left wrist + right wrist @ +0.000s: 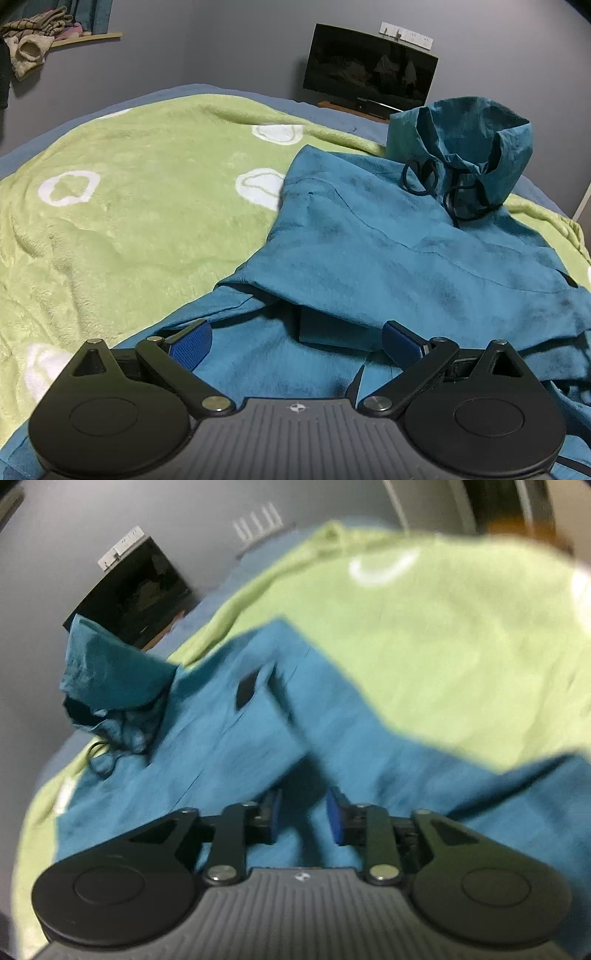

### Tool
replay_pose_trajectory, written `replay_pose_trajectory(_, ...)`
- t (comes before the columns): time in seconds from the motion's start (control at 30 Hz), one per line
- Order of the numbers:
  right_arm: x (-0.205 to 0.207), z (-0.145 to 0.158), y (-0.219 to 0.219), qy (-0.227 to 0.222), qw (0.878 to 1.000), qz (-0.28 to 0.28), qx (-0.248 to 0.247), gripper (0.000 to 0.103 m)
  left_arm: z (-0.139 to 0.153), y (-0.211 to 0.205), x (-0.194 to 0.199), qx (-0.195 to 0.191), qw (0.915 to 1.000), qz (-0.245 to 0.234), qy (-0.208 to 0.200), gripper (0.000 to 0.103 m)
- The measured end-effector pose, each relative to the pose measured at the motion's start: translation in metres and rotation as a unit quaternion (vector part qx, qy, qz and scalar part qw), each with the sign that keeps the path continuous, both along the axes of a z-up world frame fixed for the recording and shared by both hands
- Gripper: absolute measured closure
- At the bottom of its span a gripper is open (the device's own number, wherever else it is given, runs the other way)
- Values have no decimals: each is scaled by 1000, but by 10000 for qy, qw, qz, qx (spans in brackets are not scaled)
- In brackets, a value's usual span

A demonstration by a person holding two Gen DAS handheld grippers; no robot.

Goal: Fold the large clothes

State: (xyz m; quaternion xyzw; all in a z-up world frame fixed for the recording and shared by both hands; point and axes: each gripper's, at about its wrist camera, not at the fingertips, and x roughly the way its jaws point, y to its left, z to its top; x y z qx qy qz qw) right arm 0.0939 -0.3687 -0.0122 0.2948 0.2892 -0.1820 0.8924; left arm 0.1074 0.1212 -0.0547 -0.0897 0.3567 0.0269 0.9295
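green blanket point(140, 229) on bed | dark monitor point(369, 70) by wall | clothes pile point(33, 40) on shelf

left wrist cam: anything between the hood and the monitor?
Only bare bed cover: the hood stands before the monitor, shown in the left wrist view.

We see our left gripper point(297, 341) with black linkage arms, silver pivot screws and blue ribbed pads point(194, 345). A grey ribbed housing carries a small round crosshair mark. Our right gripper point(304, 821) looks the same.
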Motion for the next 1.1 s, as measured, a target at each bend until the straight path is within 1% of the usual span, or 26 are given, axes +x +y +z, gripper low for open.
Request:
replay_pose_trajectory(0.07, -6, 10, 4, -100, 9984, -182, -535, 75, 0, -1, 1, 42, 10000, -22, 34, 3)
replay_pose_trajectory(0.13, -10, 22, 15, -330, 9945, -252, -959, 75, 0, -3, 0, 98, 9999, -52, 38, 3)
replay_pose_trajectory(0.17, -11, 27, 21, -450, 9920, -237, -1152, 75, 0, -4, -1, 131, 9999, -72, 30, 3)
replay_pose_trajectory(0.2, -9, 31, 28, -557, 9897, -100, -1312, 74, 1, -6, -2, 167, 9998, -95, 13, 3)
replay_pose_trajectory(0.23, -6, 33, 34, -602, 9884, 85, -1391, 64, 2, -7, -3, 200, 9997, -116, -6, 3)
replay_pose_trajectory(0.27, -1, 32, 37, -583, 9878, 354, -1401, 57, 3, -9, -3, 232, 9996, -135, -23, 3)
replay_pose_trajectory(0.3, 8, 28, 41, -472, 9877, 716, -1304, 46, 4, -10, -4, 259, 9995, -152, -32, 3)
replay_pose_trajectory(0.33, 15, 23, 43, -335, 9876, 992, -1173, 42, 4, -11, -4, 291, 9994, -171, -31, 3)
replay_pose_trajectory(0.37, 23, 15, 43, -97, 9867, 1234, -1051, 42, 5, -13, -5, 321, 9993, -189, -24, 3)
replay_pose_trajectory(0.4, 29, 6, 42, 186, 9860, 1327, -991, 42, 5, -14, -5, 345, 9992, -206, -17, 3)
replay_pose_trajectory(0.43, 34, -4, 38, 558, 9859, 1259, -949, 42, 5, -15, -5, 370, 9991, -223, -7, 3)
replay_pose_trajectory(0.47, 37, -13, 32, 826, 9866, 1087, -894, 42, 5, -16, -6, 389, 9990, -233, -7, 3)
replay_pose_trajectory(0.5, 34, -19, 23, 911, 9898, 862, -680, 42, 6, -17, -7, 404, 9989, -241, -16, 3)
replay_pose_trajectory(0.57, 24, -21, 8, 670, 9957, 609, -217, 42, 7, -17, -8, 442, 9987, -230, -46, 3)
replay_pose_trajectory(0.63, 11, -14, -3, 425, 9978, 481, 152, 42, 9, -17, -10, 444, 9988, -201, -89, 3)
replay_pose_trajectory(0.77, -25, 4, -23, -251, 9950, 577, 781, 41, 16, -14, -15, 462, 9987, -48, -227, 3)
replay_pose_trajectory(0.83, -46, 16, -35, -573, 9903, 789, 993, 40, 23, -13, -19, 479, 9983, 21, -345, 3)
replay_pose_trajectory(0.9, -63, 33, -39, -862, 9834, 1165, 1088, 40, 35, -13, -26, 510, 9976, 97, -451, 3)
replay_pose_trajectory(0.97, -79, 50, -40, -1086, 9747, 1596, 1130, 40, 53, -10, -37, 295, 9985, -35, -460, 3)
replay_pose_trajectory(1.0, -90, 62, -39, -1193, 9692, 1882, 1048, 39, 63, -8, -44, 124, 9986, -179, -479, 3)
replay_pose_trajectory(1.03, -101, 71, -38, -1257, 9653, 2100, 906, 37, 73, -6, -53, -61, 9978, -389, -536, 3)
replay_pose_trajectory(1.07, -109, 81, -36, -1316, 9621, 2287, 685, 36, 85, -3, -64, -204, 9957, -618, -665, 3)
replay_pose_trajectory(1.1, -121, 93, -35, -1376, 9588, 2456, 374, 34, 97, 0, -77, -259, 9930, -810, -818, 2)
